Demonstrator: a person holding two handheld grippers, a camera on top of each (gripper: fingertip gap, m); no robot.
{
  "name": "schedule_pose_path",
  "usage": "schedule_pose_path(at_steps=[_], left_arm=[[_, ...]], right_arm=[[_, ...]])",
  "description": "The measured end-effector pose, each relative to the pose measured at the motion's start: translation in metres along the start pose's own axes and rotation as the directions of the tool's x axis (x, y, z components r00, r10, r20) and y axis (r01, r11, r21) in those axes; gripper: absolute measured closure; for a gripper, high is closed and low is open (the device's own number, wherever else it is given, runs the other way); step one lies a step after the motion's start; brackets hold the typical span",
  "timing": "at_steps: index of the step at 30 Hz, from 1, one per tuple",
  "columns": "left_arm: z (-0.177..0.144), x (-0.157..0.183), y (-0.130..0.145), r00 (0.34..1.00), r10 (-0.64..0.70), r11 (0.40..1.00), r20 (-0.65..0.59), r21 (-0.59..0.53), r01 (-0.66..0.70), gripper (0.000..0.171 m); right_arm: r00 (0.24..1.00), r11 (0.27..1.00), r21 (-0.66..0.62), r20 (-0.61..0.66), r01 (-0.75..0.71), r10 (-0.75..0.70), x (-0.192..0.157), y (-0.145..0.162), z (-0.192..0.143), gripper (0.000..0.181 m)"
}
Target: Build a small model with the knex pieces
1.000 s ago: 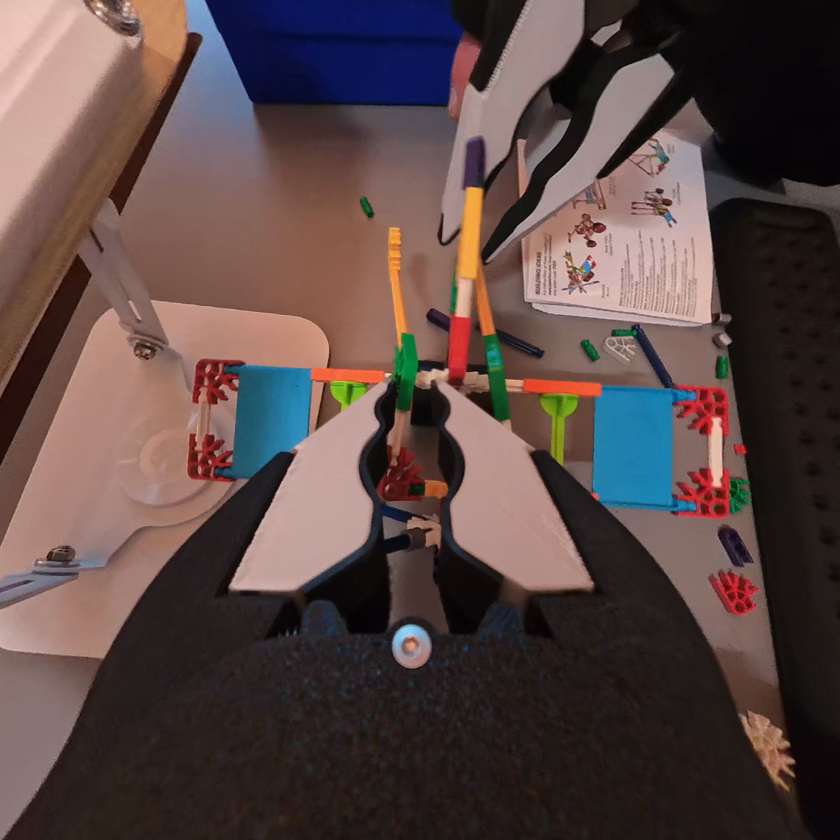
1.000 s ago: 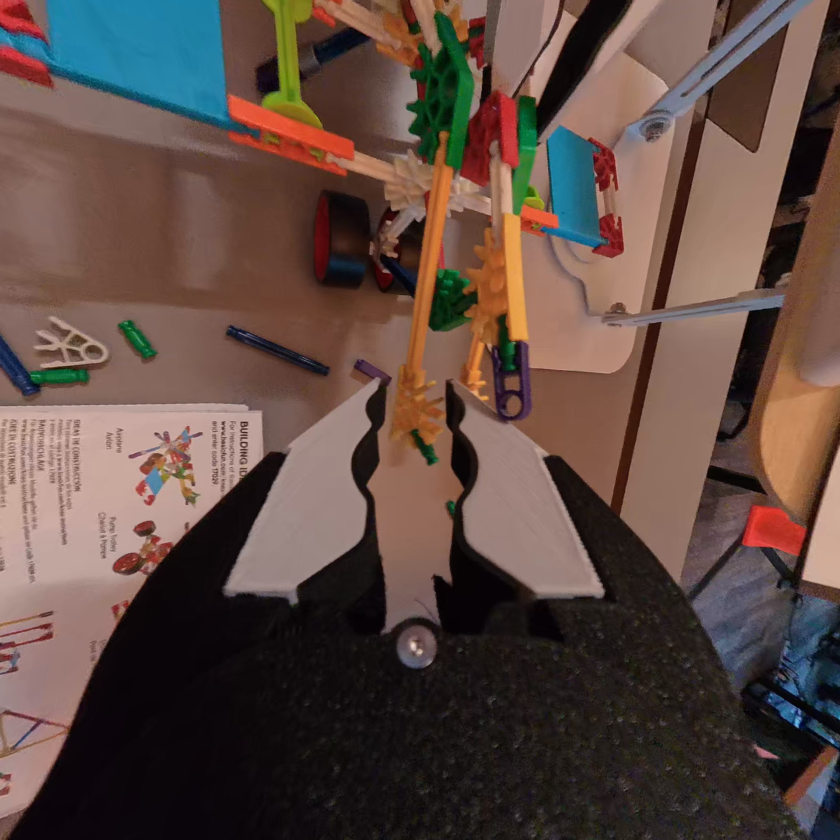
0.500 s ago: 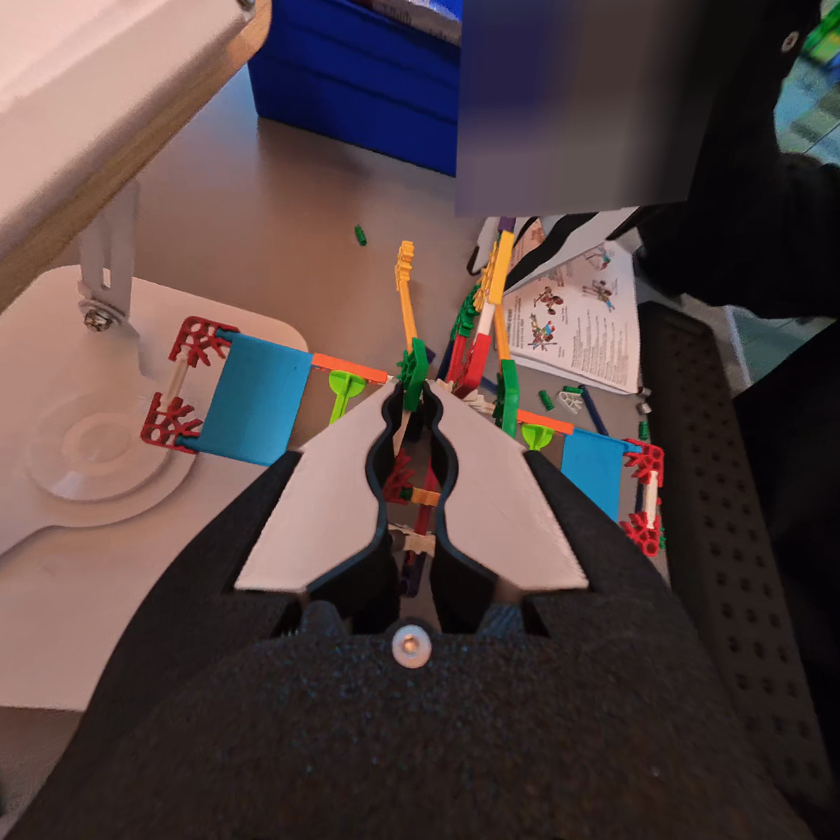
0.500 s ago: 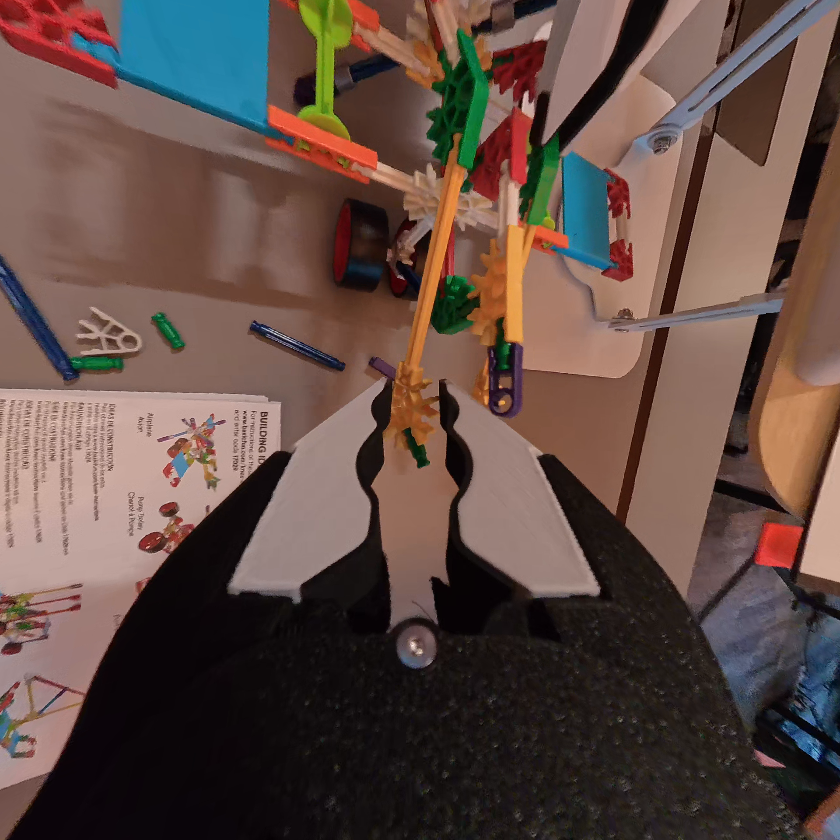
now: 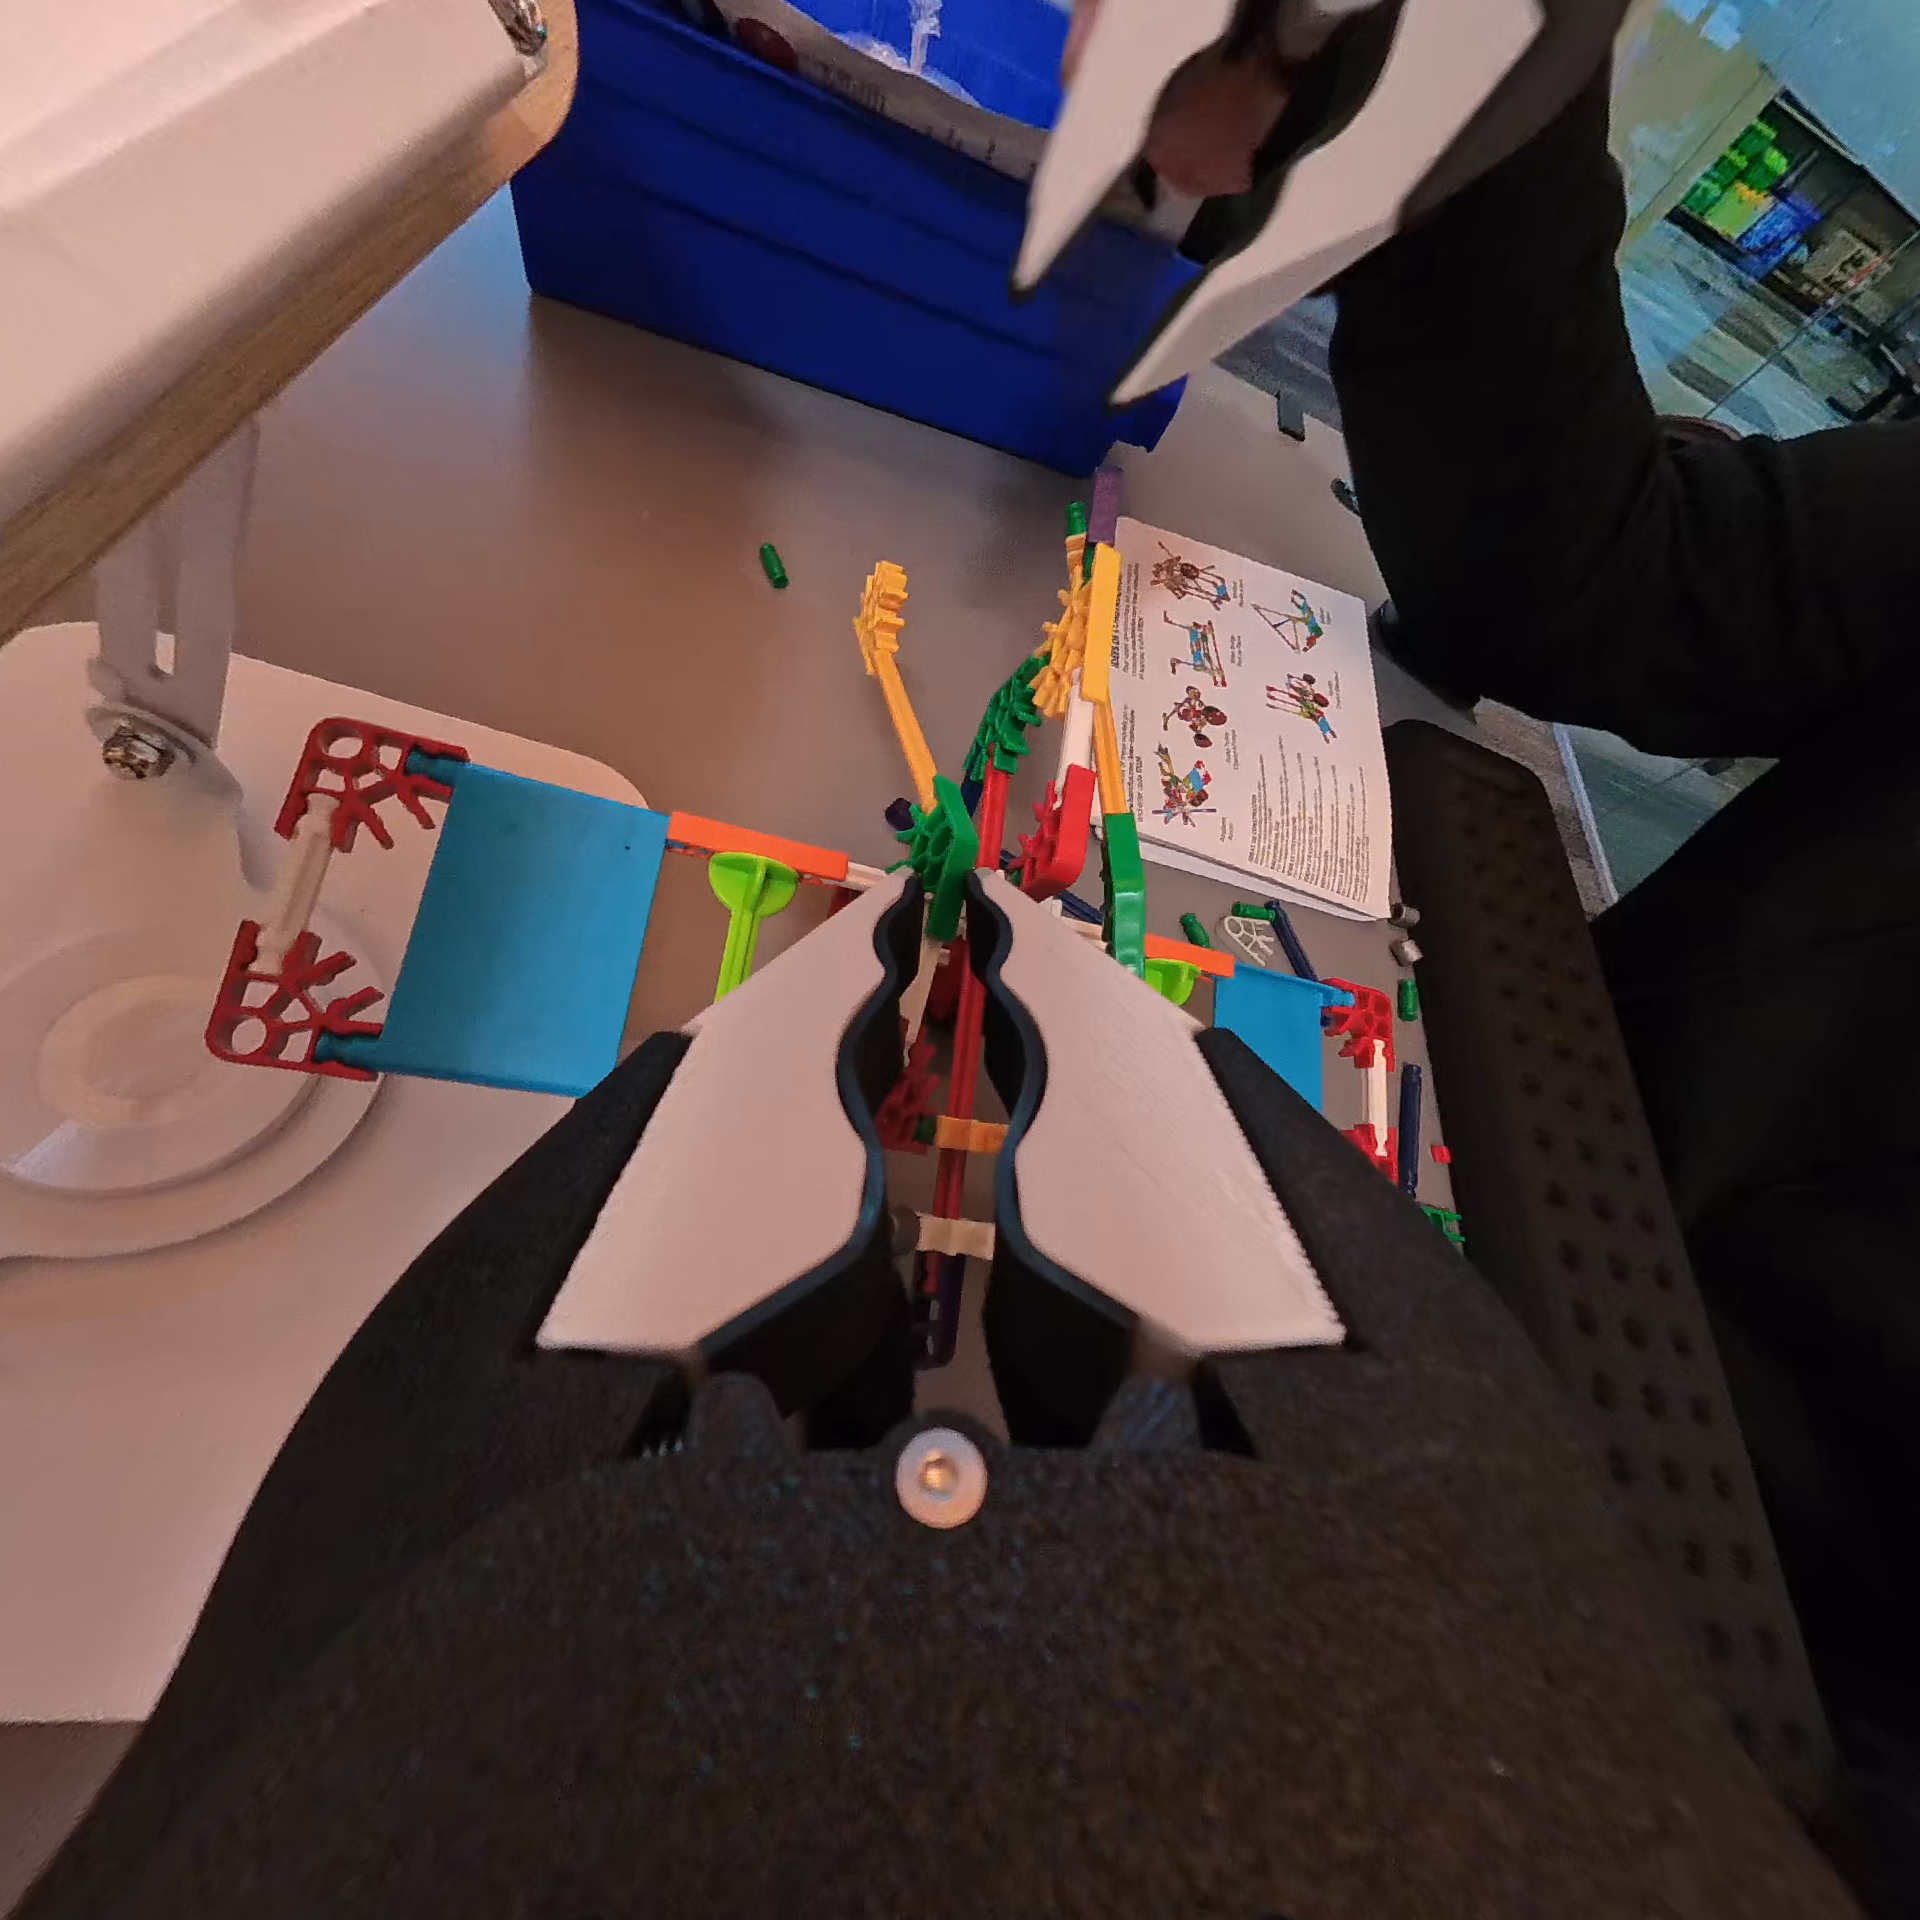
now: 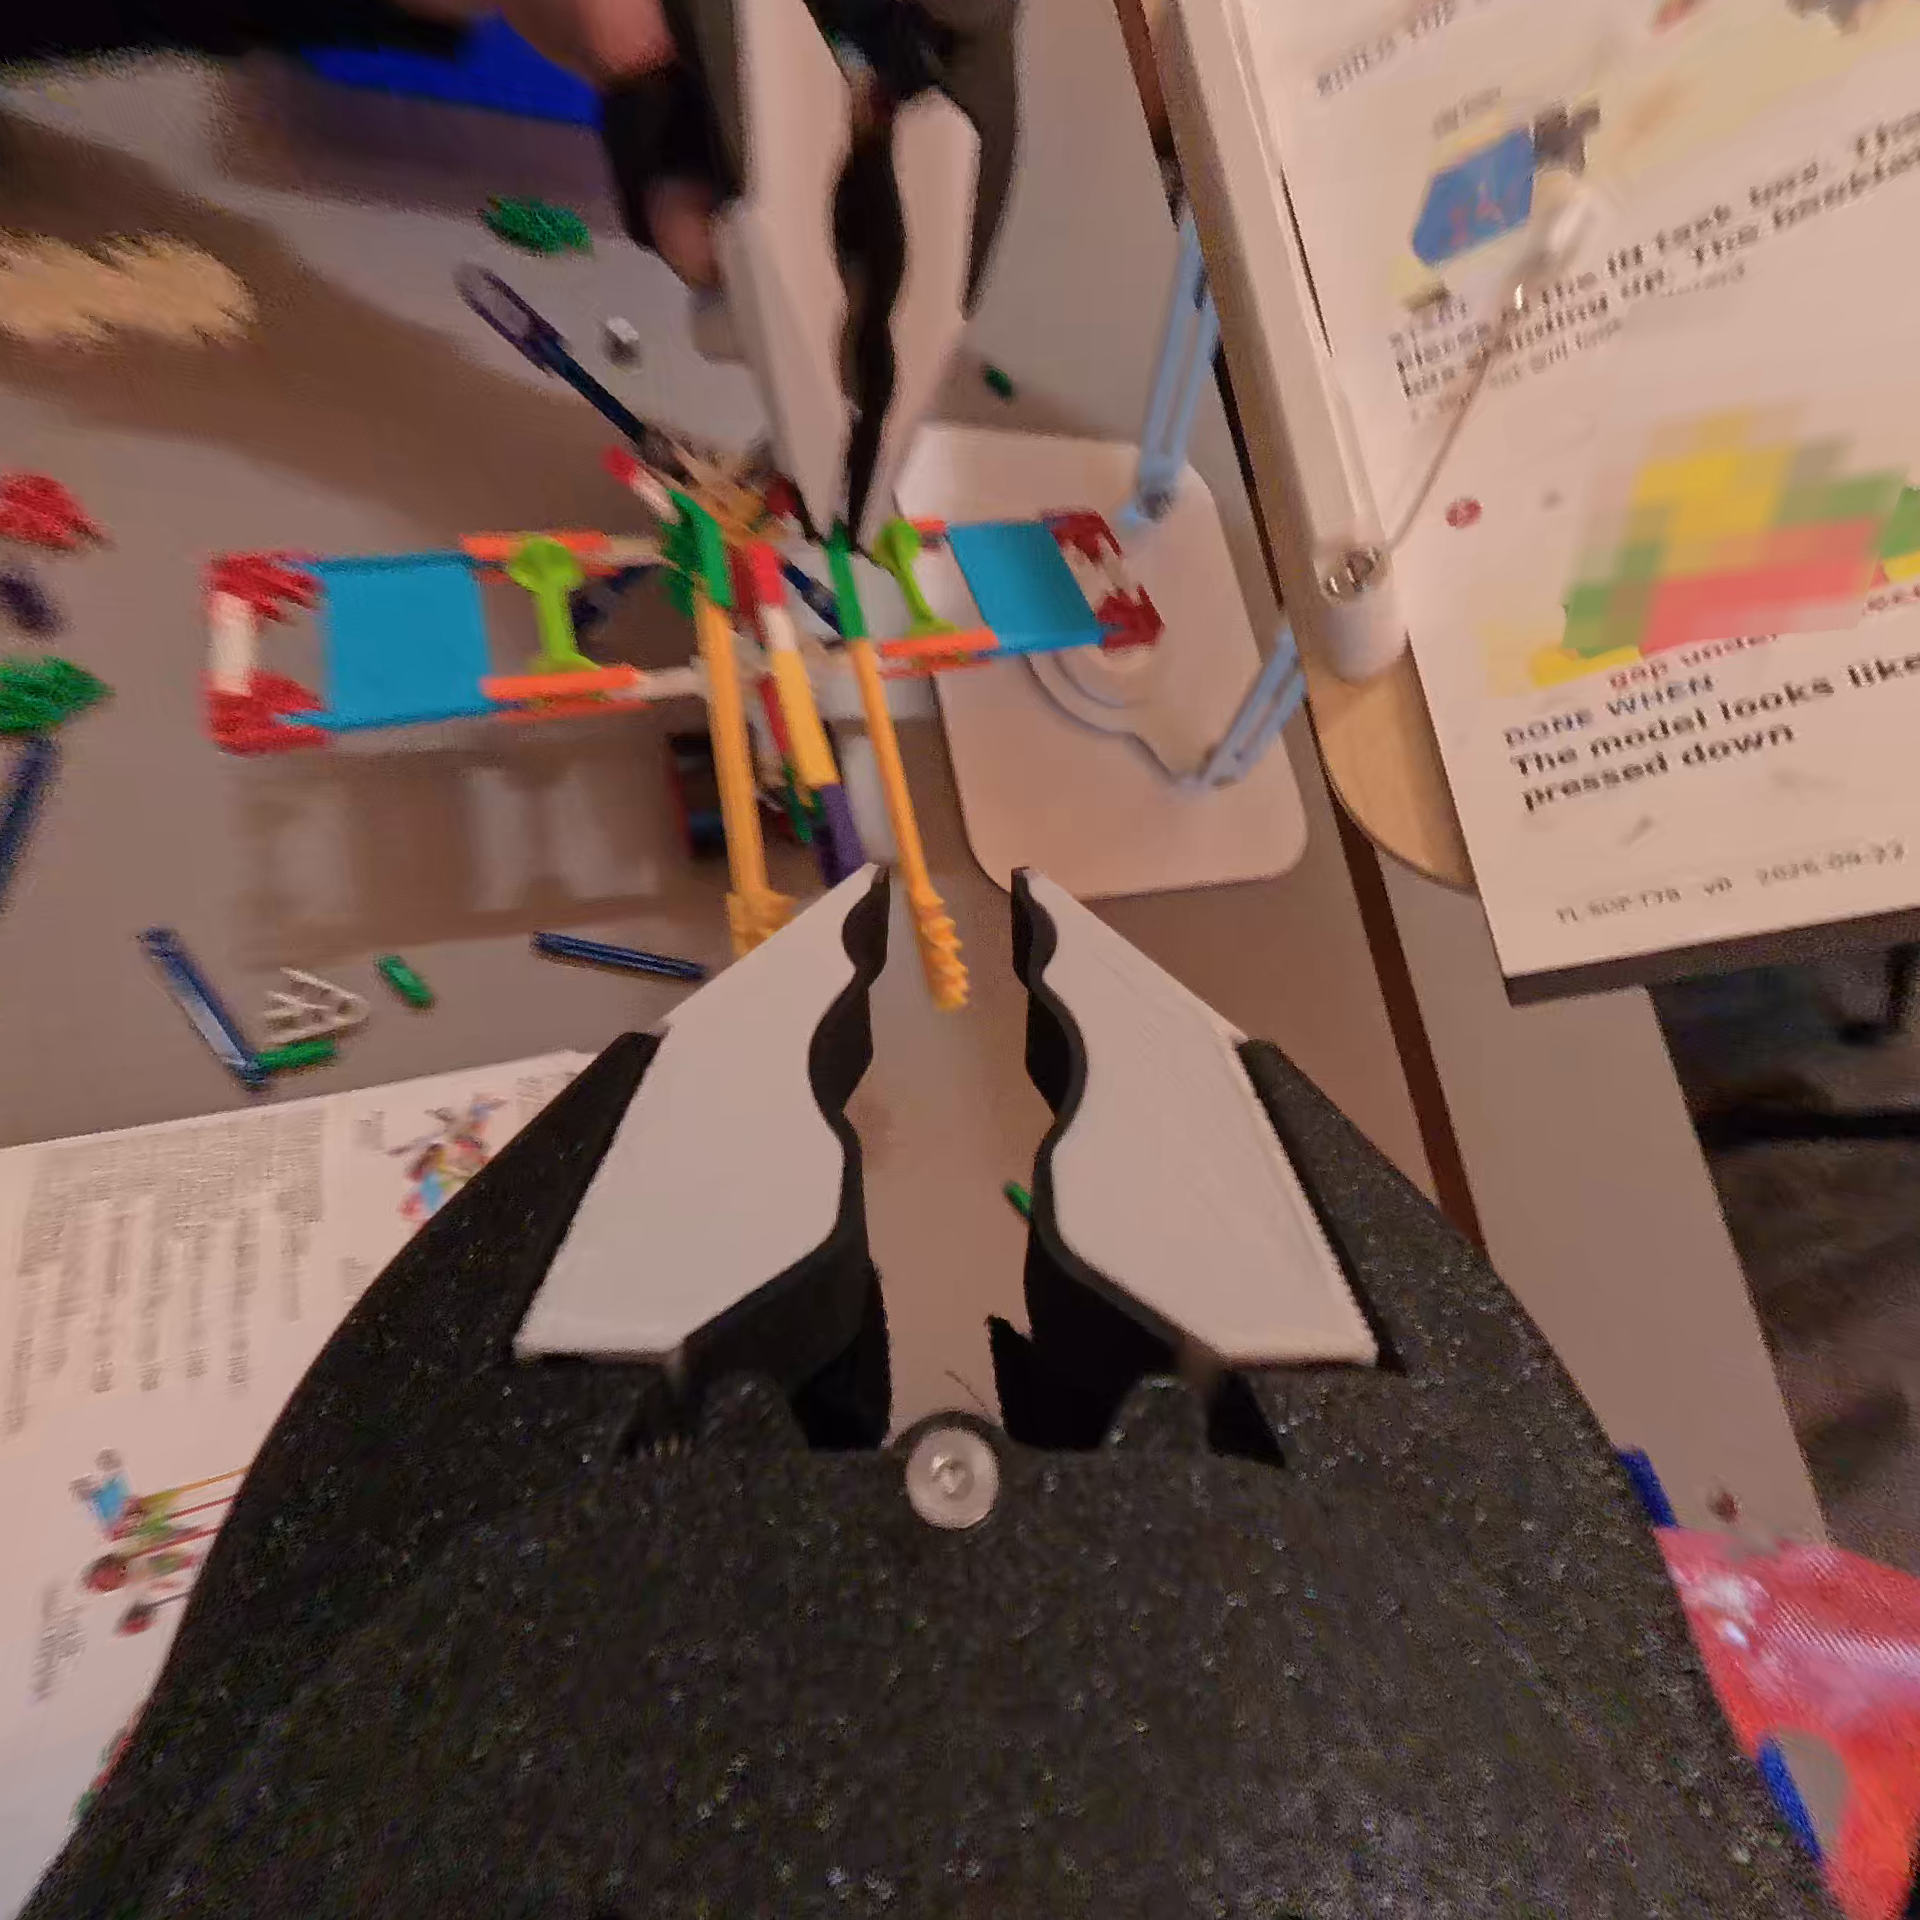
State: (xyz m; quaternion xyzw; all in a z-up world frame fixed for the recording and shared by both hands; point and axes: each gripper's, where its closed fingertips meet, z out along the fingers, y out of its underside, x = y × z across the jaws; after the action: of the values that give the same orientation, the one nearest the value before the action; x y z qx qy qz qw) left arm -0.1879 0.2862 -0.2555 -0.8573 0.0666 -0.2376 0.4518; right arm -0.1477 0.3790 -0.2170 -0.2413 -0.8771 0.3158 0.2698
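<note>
A colourful rod-and-connector toy model [image 5: 530,935] with blue panels, red corner pieces and yellow rods lies on the grey table. My left gripper [image 5: 943,883] is shut on a green connector [image 5: 948,847] at the model's middle. In the right wrist view the model [image 6: 405,634] lies ahead, with the left gripper [image 6: 847,509] pinching its centre. My right gripper [image 6: 951,878] is open and empty. The yellow spiky end of one rod [image 6: 935,956] shows between its jaws, untouched. In the left wrist view the right gripper [image 5: 1070,343] hangs high above the model.
A blue bin [image 5: 831,260] stands at the back. An instruction leaflet [image 5: 1247,727] lies right of the model, and a white stand base [image 5: 156,1039] lies left of it. Loose rods [image 6: 618,956] and small parts lie on the table. A printed sheet [image 6: 1662,520] hangs at the right. The tips of one gripper are about 12 cm away from the tips of the other.
My right gripper has let go of the yellow spiky connector, opened, and lifted back and up from the model. My left gripper stays shut on the model's middle.
</note>
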Motion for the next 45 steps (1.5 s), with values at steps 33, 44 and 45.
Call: schedule_pose_path(at_steps=[33, 44, 45], left_arm=[[-0.01, 0.011, -0.001, 0.995, 0.014, 0.996, 0.095, -0.09, -0.005, 0.134], [0.017, 0.014, 0.022, 0.934, 0.328, 0.911, 0.142, -0.31, -0.273, 0.166], [0.019, 0.015, 0.024, 0.92, 0.367, 0.893, 0.139, -0.331, -0.307, 0.166]], right_arm=[[0.991, 0.984, -0.173, 0.118, -0.036, 0.057, -0.011, 0.049, 0.052, 0.175], [0.937, 0.965, -0.128, 0.24, -0.23, 0.255, -0.016, 0.047, 0.048, 0.175], [0.929, 0.959, -0.132, 0.245, -0.25, 0.276, -0.015, 0.048, 0.048, 0.175]])
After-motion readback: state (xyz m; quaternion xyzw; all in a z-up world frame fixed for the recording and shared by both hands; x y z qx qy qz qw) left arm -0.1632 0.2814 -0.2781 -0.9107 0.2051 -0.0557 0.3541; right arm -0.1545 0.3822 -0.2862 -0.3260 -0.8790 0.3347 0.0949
